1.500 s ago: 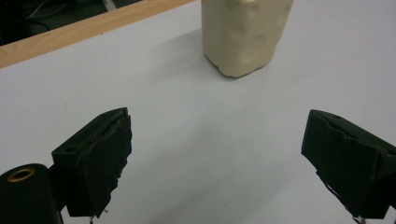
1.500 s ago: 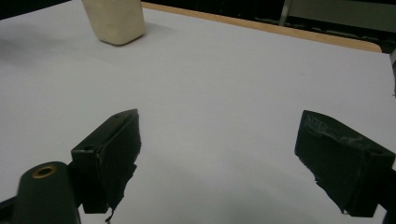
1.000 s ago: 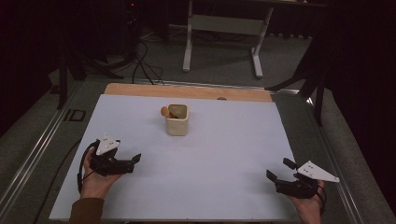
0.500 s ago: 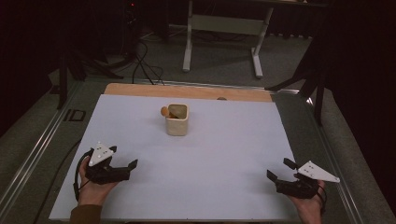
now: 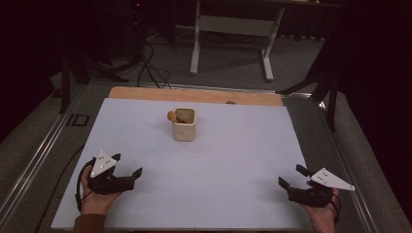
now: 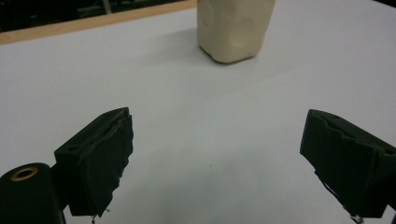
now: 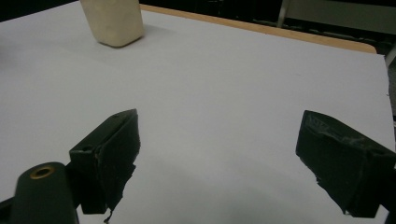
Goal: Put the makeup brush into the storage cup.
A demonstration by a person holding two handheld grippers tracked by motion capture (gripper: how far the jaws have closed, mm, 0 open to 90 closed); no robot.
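Observation:
A cream square cup (image 5: 184,125) stands upright on the white table top (image 5: 228,145), toward the back middle. A small orange-brown object (image 5: 171,115) pokes out at its left rim. Near the front left, a hand holds my left gripper (image 5: 128,165) open and empty, its jaws pointing at the cup. Its own view has the jaws spread wide (image 6: 217,135) and the cup (image 6: 233,28) ahead. At the front right my right gripper (image 5: 290,175) also stands open with nothing in it. From the right gripper view (image 7: 219,135), the cup (image 7: 114,21) sits far off at the upper left.
A wooden strip (image 5: 194,94) runs along the table's far edge. Metal rails (image 5: 43,145) flank the table on both sides. Behind it are a white stand's legs (image 5: 228,43) and cables (image 5: 145,68) on the floor.
My left gripper has drawn back toward the front edge of the table, still open. The right gripper and the cup have stayed put.

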